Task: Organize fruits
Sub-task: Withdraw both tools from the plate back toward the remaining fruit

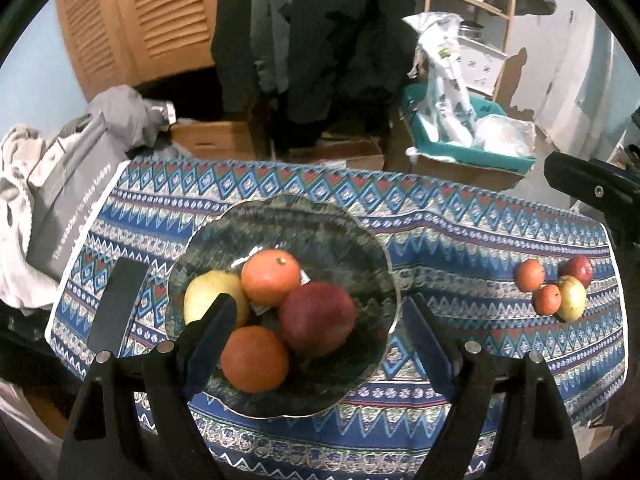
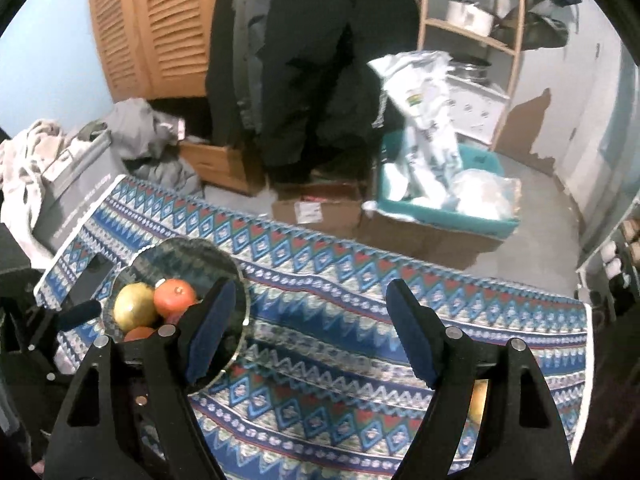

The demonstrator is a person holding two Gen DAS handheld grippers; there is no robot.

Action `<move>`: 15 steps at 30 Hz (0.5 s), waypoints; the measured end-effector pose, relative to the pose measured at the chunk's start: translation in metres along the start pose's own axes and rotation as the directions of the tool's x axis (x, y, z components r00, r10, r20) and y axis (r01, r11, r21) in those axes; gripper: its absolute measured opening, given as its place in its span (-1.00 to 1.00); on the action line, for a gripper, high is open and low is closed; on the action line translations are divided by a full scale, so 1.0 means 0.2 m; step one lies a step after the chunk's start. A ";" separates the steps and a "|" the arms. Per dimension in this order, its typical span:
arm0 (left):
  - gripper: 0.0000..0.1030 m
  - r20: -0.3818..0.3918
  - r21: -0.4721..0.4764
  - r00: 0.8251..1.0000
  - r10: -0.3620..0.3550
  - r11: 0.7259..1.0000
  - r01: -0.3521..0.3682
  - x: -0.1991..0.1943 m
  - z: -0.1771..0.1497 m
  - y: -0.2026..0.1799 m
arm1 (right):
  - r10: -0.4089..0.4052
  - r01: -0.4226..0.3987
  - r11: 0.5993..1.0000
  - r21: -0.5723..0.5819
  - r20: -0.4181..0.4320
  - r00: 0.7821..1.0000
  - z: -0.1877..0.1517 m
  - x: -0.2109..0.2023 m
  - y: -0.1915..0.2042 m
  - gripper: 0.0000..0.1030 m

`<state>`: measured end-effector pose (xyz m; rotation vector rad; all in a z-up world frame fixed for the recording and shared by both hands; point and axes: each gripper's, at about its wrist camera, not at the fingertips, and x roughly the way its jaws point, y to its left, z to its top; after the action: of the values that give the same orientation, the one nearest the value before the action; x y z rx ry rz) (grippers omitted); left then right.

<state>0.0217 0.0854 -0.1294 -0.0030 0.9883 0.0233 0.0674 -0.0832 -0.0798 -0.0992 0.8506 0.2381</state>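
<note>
A tabletop covered by a blue, red and white patterned cloth (image 1: 460, 236) holds a dark glass bowl (image 1: 360, 236) near its left end. In the bowl sit four fruits touching one another: a yellow apple (image 1: 208, 292) at the left, an orange (image 1: 270, 278) behind, a dark red apple (image 1: 318, 318) at the right and a second orange (image 1: 254, 360) in front. Near the right edge of the tabletop, well apart from the bowl, lies a small cluster of fruits (image 1: 554, 288): two small orange ones, a red one and a yellow-green one. The left gripper (image 1: 318, 320) hangs above the bowl, jaws wide apart and holding nothing. The right gripper (image 2: 310, 328) is over bare cloth just right of the bowl, jaws apart and empty. A dark flat object (image 1: 116, 304) lies left of the bowl.
</note>
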 end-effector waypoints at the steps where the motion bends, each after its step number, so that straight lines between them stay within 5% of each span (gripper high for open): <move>1: 0.67 0.007 0.006 1.000 -0.003 1.000 0.003 -0.01 0.00 -0.02 | -0.009 0.009 1.000 0.001 0.006 1.000 0.00 -0.02 -0.02 0.54; 15: 0.70 0.072 0.063 0.996 -0.044 0.997 0.040 -0.16 0.06 -0.22 | -0.103 0.100 0.994 0.044 0.071 0.992 -0.06 -0.26 -0.24 0.60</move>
<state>0.0154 0.0412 -0.0965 0.0333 0.9151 -0.0456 0.0377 -0.1397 -0.0495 -0.0957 0.7748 0.1281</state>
